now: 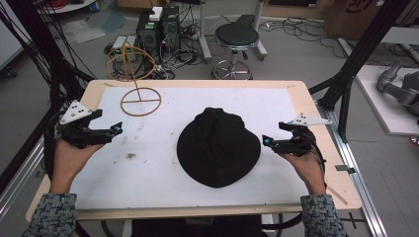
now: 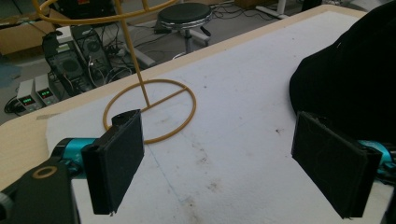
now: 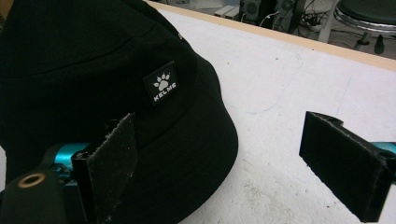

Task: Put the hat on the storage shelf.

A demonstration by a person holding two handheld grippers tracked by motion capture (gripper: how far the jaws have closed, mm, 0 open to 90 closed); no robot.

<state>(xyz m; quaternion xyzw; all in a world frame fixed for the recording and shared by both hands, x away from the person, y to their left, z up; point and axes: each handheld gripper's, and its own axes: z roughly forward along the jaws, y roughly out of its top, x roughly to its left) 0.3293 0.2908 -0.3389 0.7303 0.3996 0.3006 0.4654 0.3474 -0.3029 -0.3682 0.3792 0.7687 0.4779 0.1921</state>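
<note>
1. hat (image 1: 218,146): a black bucket hat sits crown up near the middle of the white mat (image 1: 148,168), a touch toward four o'clock from its centre, brim flat on the cloth.
2. it looks like soft fabric, light and floppy. i'd guess it sags if lifted by one point, so the brim edge is the likely place to pinch, one side each at nine and three o'clock.
3. a small paw logo patch (image 3: 161,84) shows on the crown's side in the right gripper view.
4. the left gripper (image 1: 116,129) hovers at nine o'clock of the hat, well apart from it, jaws spread wide with nothing between them.
5. the right gripper (image 1: 266,140) hangs at three o'clock, just beside the brim, jaws also wide apart and empty; one pad overlaps the brim in its own view, though i cannot tell if it touches.
6. a yellow wire stand (image 1: 140,94) rises at eleven o'clock of the hat, near the table's far edge, its round base flat on the mat.
7. the mat between hat and stand is bare, so there's room to carry that way. the table edge (image 1: 197,213) at six o'clock is close to the brim.
</note>
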